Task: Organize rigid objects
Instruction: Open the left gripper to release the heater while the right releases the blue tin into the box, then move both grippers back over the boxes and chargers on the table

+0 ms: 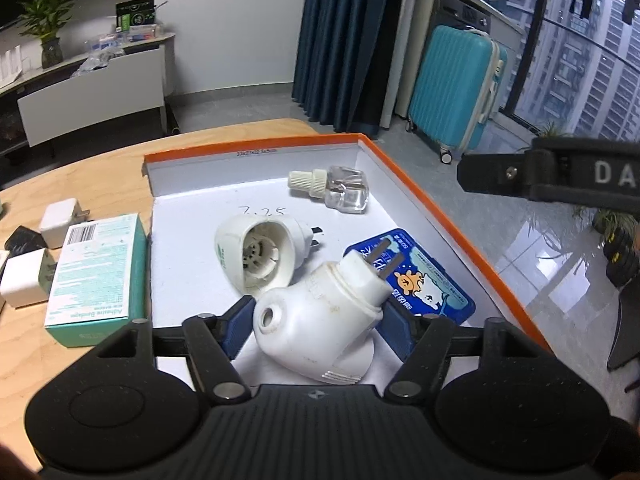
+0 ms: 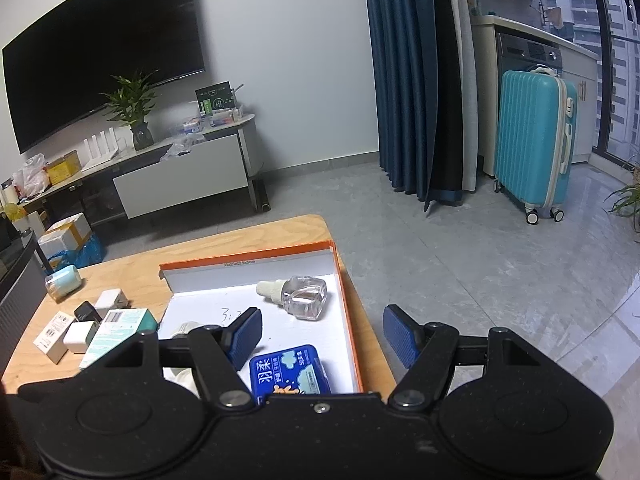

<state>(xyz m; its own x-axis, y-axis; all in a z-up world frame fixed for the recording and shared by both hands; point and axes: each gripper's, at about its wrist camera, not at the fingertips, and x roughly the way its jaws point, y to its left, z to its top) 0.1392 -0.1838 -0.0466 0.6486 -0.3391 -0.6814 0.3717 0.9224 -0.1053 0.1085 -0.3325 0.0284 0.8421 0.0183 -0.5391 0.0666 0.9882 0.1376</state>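
"Adhesive Bandage" on the teal carton (image 1: 96, 272) (upside down); "DA" on the right gripper (image 1: 560, 176).

My left wrist camera looks steeply down, close into the tray (image 1: 420, 196) past the left gripper (image 1: 320, 320). My right camera sits higher and further back over the right gripper (image 2: 322, 338), facing the room. Both share the tray (image 2: 348, 312) and suitcase (image 1: 452, 92).
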